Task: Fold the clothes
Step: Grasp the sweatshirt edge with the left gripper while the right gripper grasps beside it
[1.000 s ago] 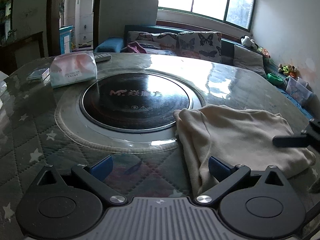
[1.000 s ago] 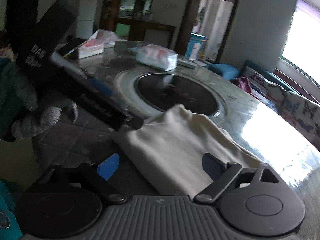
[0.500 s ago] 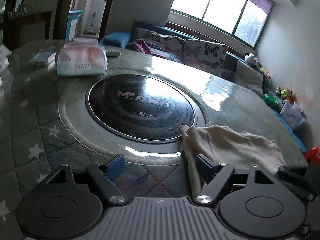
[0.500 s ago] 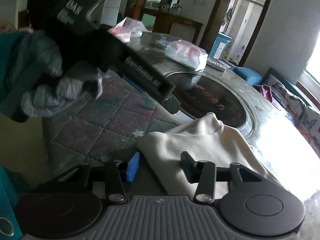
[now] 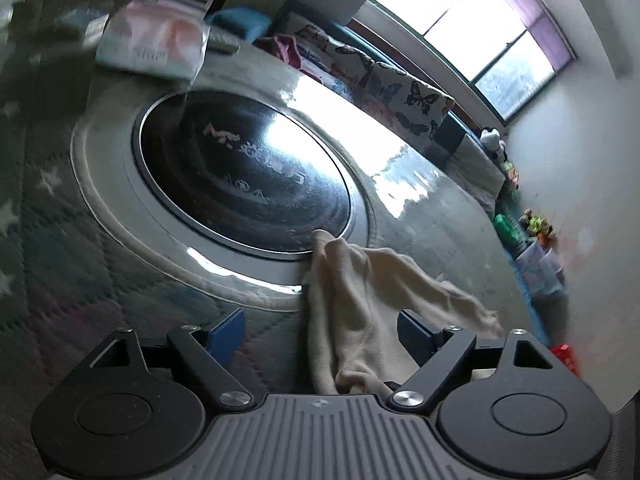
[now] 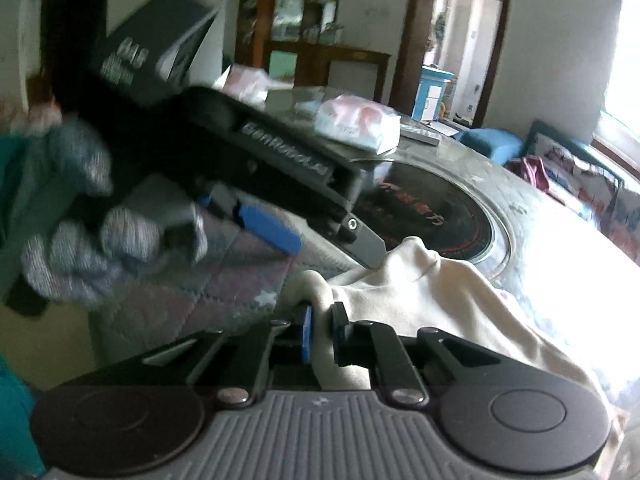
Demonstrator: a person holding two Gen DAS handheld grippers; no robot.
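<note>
A cream garment (image 5: 360, 292) lies crumpled on the table, its far corner touching the black round plate (image 5: 240, 176). My left gripper (image 5: 320, 330) straddles the garment's near fold. Its jaws are opening, the cloth lies between them, and the blue pads stand clear of it. In the right wrist view my right gripper (image 6: 323, 330) is shut on a raised fold at the cream garment's (image 6: 440, 304) near edge. The left gripper (image 6: 320, 240), held by a gloved hand (image 6: 92, 232), hovers tilted just beyond, one fingertip at the cloth.
A quilted star-patterned cover (image 5: 48, 240) lies on the table around the plate. A pink and white tissue pack (image 5: 156, 44) sits at the far side, also in the right wrist view (image 6: 356, 124). A sofa with butterfly cushions (image 5: 400, 88) stands behind the table.
My right gripper has closed from wide open onto the garment's edge and lifted a fold. The left gripper has rolled and moved over the garment's left side. The cloth has bunched up.
</note>
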